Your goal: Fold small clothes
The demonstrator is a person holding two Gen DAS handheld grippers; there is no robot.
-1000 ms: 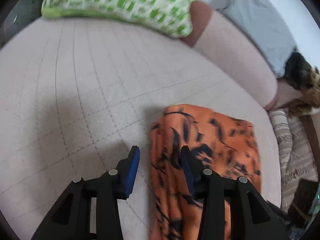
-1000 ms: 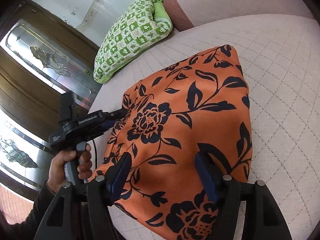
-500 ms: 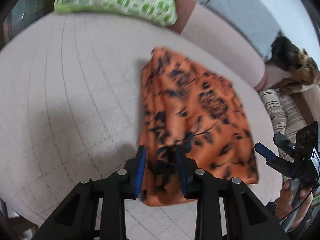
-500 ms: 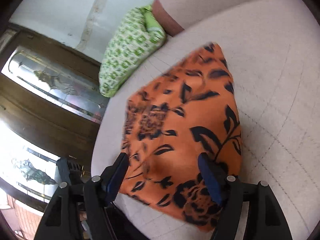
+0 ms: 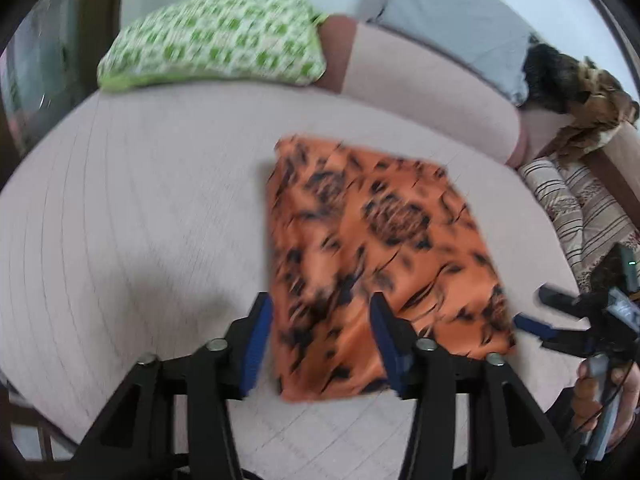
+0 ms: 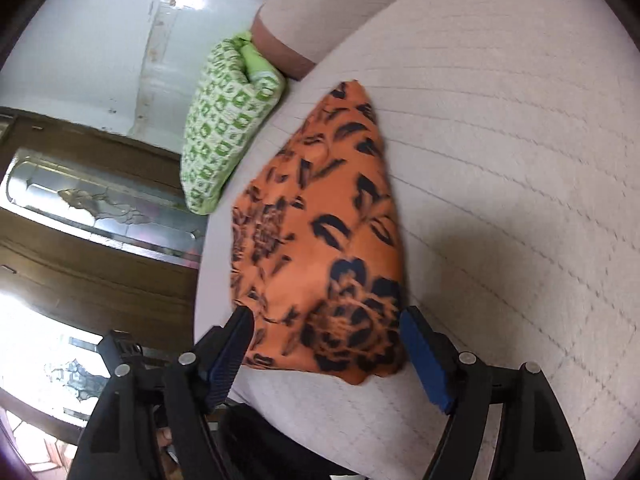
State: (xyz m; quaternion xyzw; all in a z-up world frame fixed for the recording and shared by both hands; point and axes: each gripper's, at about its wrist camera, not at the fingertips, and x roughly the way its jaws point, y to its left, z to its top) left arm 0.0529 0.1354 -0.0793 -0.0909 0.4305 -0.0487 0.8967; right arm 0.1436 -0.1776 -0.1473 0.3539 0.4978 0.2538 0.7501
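Orange cloth [image 5: 376,248] looks light, soft and probably slippery; a near corner seems the best hold. Black flowers cover its folded, roughly square shape, lying flat on the bed [image 5: 132,216] just ahead of both spread, empty tools: left tool [image 5: 320,332], right tool [image 6: 328,344].

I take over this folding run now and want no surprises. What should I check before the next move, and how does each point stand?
1. Left tool open: ok, jaws apart over the cloth's near edge.
2. Right tool open: ok, jaws apart.
3. Orange floral cloth released: ok, it lies on the quilted cover, pinched by neither tool.
4. Fold neat: cannot tell, the pictures are blurred.
5. Green pillow apart from the cloth: ok.
6. Cloth fully on the cover: ok, though close to its near edge.
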